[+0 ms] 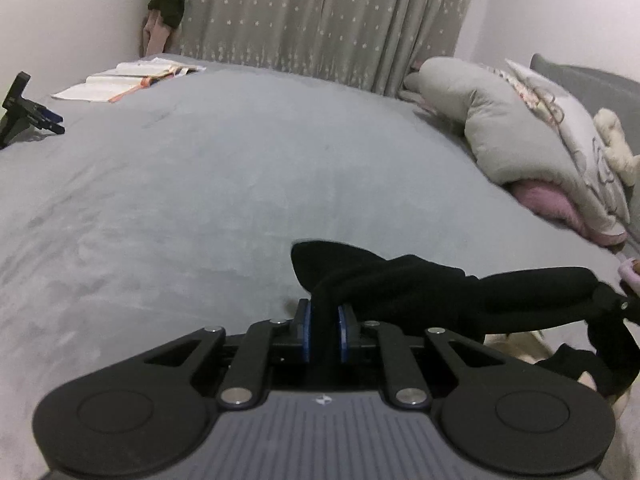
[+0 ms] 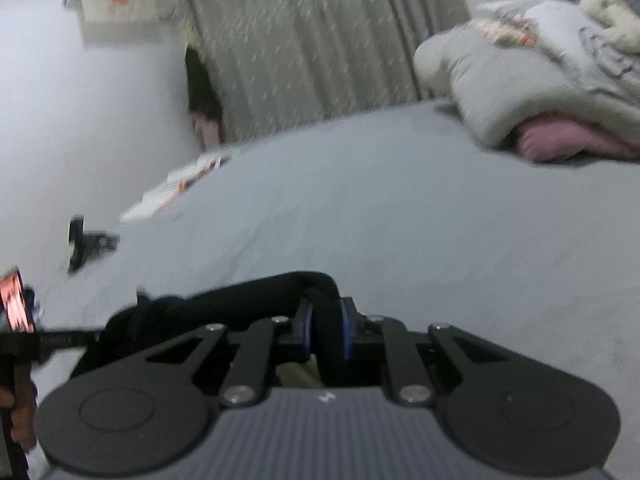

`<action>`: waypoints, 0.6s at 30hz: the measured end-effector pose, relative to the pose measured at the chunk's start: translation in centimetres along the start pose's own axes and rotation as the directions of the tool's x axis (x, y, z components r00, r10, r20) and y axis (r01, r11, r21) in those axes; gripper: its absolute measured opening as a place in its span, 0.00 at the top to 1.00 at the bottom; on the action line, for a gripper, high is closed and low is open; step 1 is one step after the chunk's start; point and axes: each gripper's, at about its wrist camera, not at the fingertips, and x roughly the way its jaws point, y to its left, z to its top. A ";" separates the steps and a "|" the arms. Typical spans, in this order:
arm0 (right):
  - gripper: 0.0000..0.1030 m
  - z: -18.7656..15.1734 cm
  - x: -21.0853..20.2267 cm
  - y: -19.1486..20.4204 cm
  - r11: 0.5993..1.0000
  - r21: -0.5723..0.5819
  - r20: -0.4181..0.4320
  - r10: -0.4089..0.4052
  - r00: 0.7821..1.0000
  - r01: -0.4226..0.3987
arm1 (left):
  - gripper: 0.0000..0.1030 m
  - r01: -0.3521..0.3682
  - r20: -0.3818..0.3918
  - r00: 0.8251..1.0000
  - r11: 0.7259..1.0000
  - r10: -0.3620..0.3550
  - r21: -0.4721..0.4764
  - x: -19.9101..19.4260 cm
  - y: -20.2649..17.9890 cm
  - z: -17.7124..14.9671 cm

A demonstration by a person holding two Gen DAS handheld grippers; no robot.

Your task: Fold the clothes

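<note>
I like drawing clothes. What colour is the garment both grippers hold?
Plain black garment, clearest in the left wrist view.

My left hand-held gripper and right hand-held gripper look alike: black linkage arms, silver screws, blue pads, ribbed grey housing.

A: Broad grey plush bedspread lies open ahead of both grippers, wide room across its middle

B: Right flank blocked by a heaped pale grey quilted duvet; open white-paged book and small black clamp stand crowd the far left edge
</note>
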 end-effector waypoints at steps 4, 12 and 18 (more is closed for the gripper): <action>0.90 0.5 -2.3 -0.6 1.000 -0.010 0.058 -0.013 0.998 0.014 | 0.88 0.053 0.019 0.998 0.998 -0.053 0.023 -1.4 -0.4 0.2; 0.80 -0.2 -1.2 -0.2 0.996 -0.089 -0.015 0.012 1.000 -0.014 | 0.89 -0.084 0.142 0.987 0.996 0.081 0.016 -3.1 0.4 1.2; 0.68 0.1 -0.8 -0.7 0.997 -0.083 -0.039 0.008 0.999 -0.011 | 0.89 -0.270 0.206 0.938 0.960 0.280 -0.076 -4.3 2.5 1.6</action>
